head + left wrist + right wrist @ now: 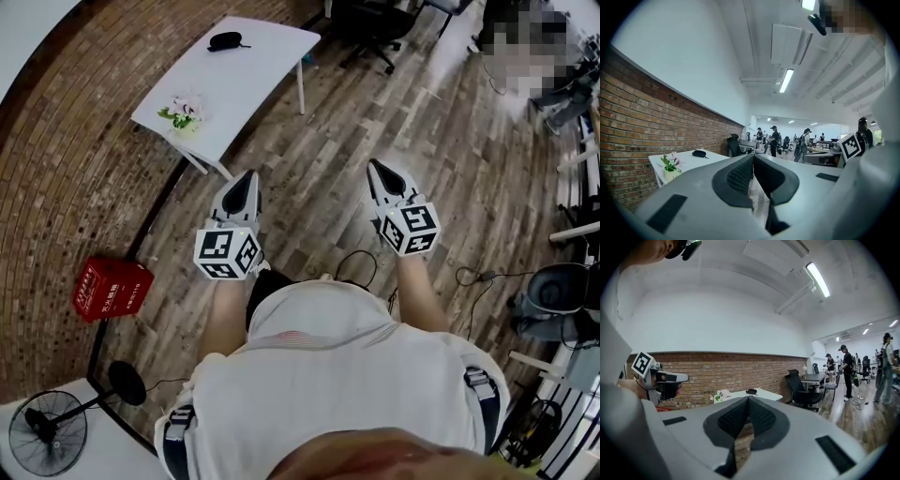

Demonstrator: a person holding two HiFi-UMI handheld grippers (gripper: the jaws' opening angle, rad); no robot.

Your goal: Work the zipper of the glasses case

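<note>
A black glasses case (225, 41) lies at the far end of a white table (253, 70) by the brick wall, well ahead of me. It also shows small in the left gripper view as a dark case (699, 153) and in the right gripper view as a dark case (751, 391). My left gripper (249, 177) and right gripper (374, 167) are held level above the wooden floor, far short of the table. Both are shut with nothing between the jaws.
A small pot of flowers (183, 111) stands on the near end of the table. A red crate (111, 289) and a floor fan (47, 431) sit by the brick wall at left. A black office chair (375, 28) stands beyond the table. Cables trail on the floor at right.
</note>
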